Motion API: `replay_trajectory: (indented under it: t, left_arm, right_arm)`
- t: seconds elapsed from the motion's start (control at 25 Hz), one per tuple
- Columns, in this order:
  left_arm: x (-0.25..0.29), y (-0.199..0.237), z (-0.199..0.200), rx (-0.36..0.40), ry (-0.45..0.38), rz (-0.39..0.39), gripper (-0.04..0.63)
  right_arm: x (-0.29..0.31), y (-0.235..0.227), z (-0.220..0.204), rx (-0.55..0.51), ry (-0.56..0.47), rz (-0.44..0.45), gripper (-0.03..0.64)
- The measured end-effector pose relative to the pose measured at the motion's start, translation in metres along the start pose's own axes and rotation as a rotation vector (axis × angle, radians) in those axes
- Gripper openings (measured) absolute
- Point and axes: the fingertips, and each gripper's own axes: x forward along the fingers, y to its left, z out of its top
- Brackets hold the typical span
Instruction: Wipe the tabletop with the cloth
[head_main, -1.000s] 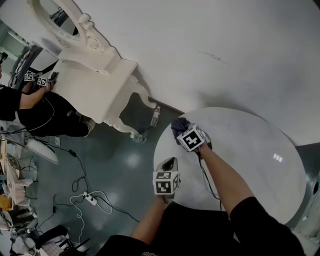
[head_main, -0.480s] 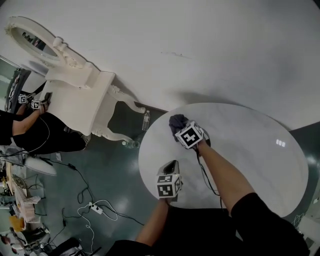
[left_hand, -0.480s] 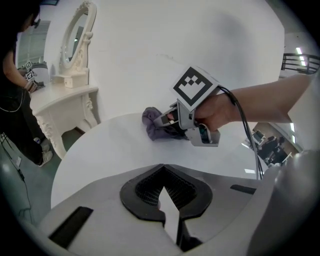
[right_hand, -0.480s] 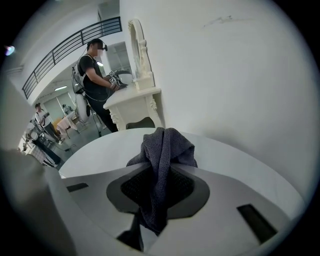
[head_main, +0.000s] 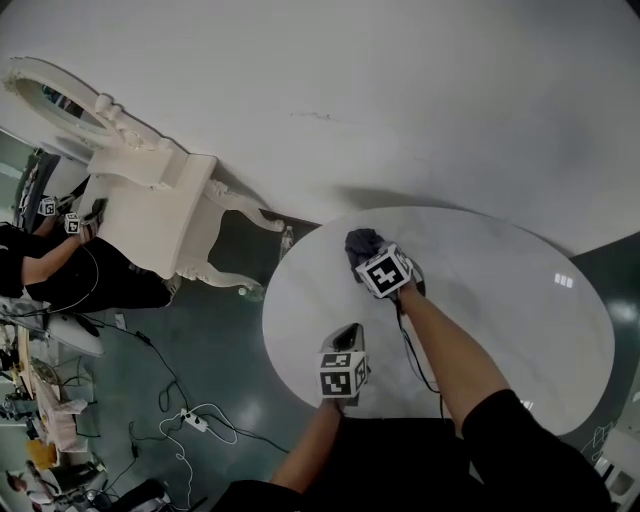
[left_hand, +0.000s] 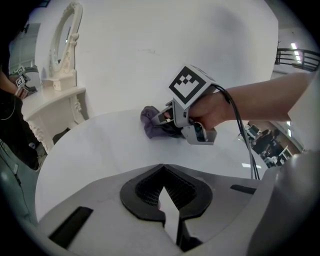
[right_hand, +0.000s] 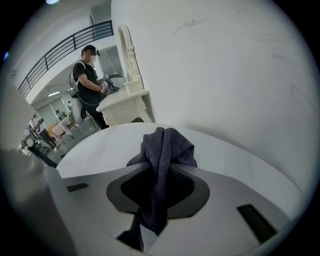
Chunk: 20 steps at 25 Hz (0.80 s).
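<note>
The dark grey cloth lies bunched on the far left part of the round white tabletop. It is pinched between the jaws of the right gripper, and its loose end rests on the surface. The left gripper hovers over the table's near edge, apart from the cloth, jaws together with nothing between them. Away to the left another person stands at a white dressing table with an oval mirror.

Plain white wall, and a glossy dark teal floor with cables trailing about. A fancy carved white dressing table with an oval mirror stands near the round white table, with a water bottle on the floor between them.
</note>
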Motion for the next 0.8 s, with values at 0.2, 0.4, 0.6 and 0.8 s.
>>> replay_trajectory:
  t: [0.2,0.4,0.6,0.8]
  left_arm:
    - [0.005,-0.014,0.000,0.027,0.010,-0.009,0.003]
    - [0.009,-0.035,0.002,0.061,0.023,-0.029,0.003]
    - [0.015,-0.059,-0.001,0.089,0.038,-0.054,0.003]
    - [0.022,-0.083,-0.005,0.105,0.054,-0.070,0.003]
  right_arm:
    - [-0.010,-0.015,-0.010,0.032,-0.015,-0.016,0.075]
    - [-0.024,-0.030,-0.020,0.059,-0.021,-0.043,0.075]
    - [-0.038,-0.046,-0.032,0.079,-0.029,-0.062,0.075]
    - [-0.058,-0.065,-0.051,0.097,-0.033,-0.084,0.075]
